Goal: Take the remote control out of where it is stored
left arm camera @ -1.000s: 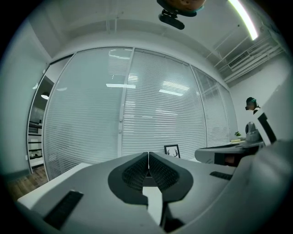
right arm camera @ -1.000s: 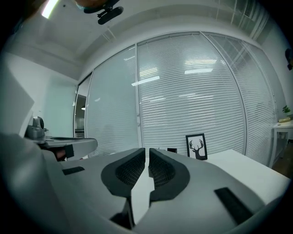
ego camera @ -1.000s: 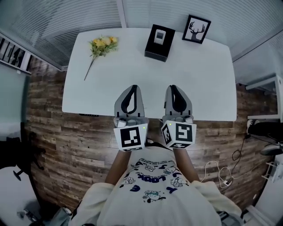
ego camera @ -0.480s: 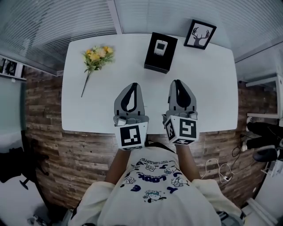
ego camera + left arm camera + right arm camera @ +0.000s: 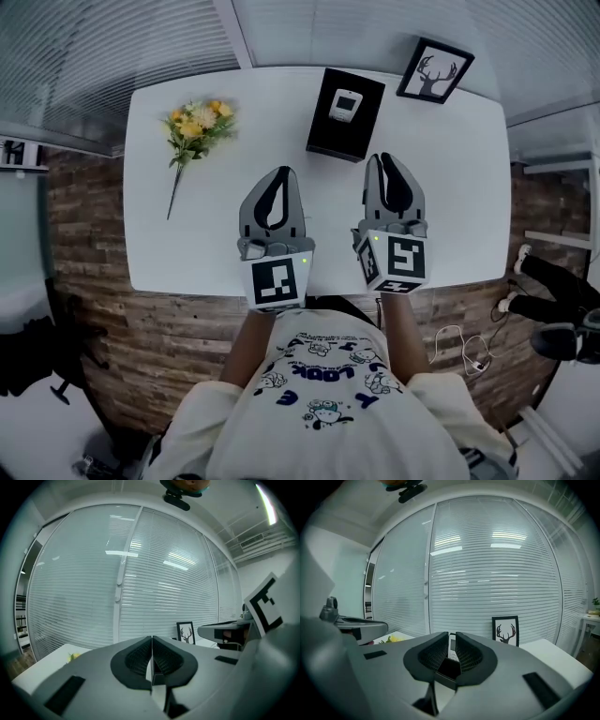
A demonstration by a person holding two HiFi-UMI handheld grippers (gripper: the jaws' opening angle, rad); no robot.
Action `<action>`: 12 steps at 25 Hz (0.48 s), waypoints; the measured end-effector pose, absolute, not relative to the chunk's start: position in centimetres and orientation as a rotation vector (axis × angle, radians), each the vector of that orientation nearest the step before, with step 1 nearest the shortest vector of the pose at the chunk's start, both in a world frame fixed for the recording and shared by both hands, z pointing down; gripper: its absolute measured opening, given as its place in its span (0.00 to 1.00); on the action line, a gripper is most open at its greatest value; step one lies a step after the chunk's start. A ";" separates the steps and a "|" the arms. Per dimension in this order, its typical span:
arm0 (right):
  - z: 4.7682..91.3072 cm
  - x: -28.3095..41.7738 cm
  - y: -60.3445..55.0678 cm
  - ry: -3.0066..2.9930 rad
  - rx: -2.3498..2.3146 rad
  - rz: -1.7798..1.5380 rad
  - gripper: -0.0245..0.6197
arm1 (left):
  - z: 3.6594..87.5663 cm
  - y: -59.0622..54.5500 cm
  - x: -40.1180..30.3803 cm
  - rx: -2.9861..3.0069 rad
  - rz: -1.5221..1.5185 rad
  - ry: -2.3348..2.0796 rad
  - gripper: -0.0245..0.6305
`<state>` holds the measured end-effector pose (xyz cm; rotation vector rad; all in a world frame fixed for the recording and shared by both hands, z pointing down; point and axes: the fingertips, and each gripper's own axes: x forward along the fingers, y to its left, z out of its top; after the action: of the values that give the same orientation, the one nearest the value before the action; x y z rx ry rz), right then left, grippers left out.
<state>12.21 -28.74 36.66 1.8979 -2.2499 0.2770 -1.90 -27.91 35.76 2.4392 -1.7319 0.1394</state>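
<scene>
A white remote control [image 5: 345,105] lies in a black box [image 5: 345,131] at the far middle of the white table [image 5: 469,187]. My left gripper [image 5: 279,174] hangs over the table, short of the box and to its left, jaws shut and empty. My right gripper [image 5: 385,160] is just right of the box's near corner, also shut with nothing in it. In the right gripper view the gripper [image 5: 452,637] points at the remote [image 5: 453,645], a sliver of which shows past the tips. In the left gripper view the gripper [image 5: 152,639] has its pads pressed together.
A bunch of yellow flowers [image 5: 192,127] lies at the table's far left. A framed deer picture [image 5: 435,70] stands at the far right, near the blinds. Wooden floor surrounds the table; cables [image 5: 464,361] lie on the floor to the right.
Both grippers have moved forward over the table toward the black box, the right one now beside its near corner. Jaws stay shut.
</scene>
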 end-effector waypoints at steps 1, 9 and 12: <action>36.9 12.2 -29.2 -2.249 1.884 0.278 0.11 | 35.9 -28.3 -1.9 2.437 0.140 -1.729 0.07; 38.8 12.2 -33.4 -2.263 1.817 0.314 0.11 | 37.5 -31.3 -1.5 2.429 0.166 -1.691 0.07; 39.4 12.2 -34.8 -2.251 1.818 0.322 0.11 | 38.3 -32.5 -1.5 2.421 0.171 -1.681 0.07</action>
<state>12.20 -34.79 39.44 1.8183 -2.2508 0.3224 -1.49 -32.52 38.25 2.4215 -1.6810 0.1715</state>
